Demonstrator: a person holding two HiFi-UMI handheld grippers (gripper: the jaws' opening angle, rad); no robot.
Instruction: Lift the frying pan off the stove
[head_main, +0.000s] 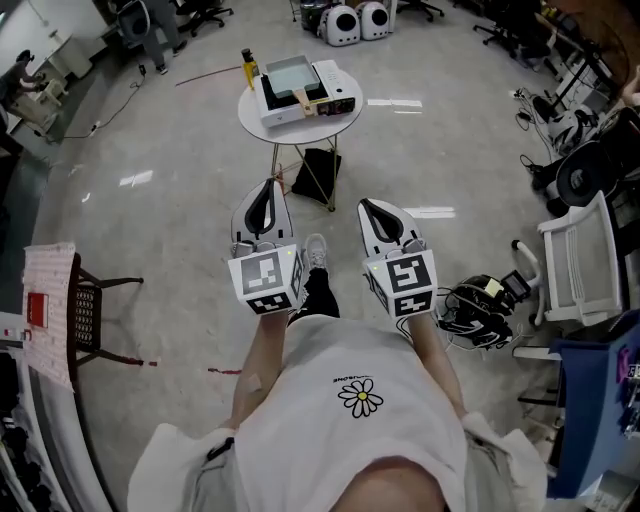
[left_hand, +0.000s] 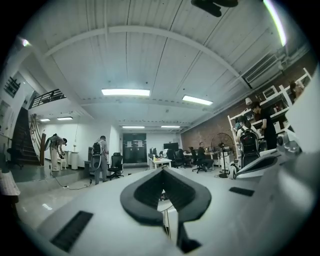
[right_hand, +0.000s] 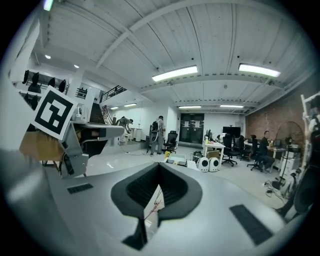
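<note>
Two tongs, left gripper (head_main: 268, 190) and right gripper (head_main: 379, 208), held clenched, empty; frying pan (head_main: 290, 77) not yet lifted from stove (head_main: 338, 98).

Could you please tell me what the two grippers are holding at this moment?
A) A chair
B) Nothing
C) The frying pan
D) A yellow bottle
B: the left gripper and the right gripper both hang in the air short of the round table, with their jaws together and nothing between them.
</note>
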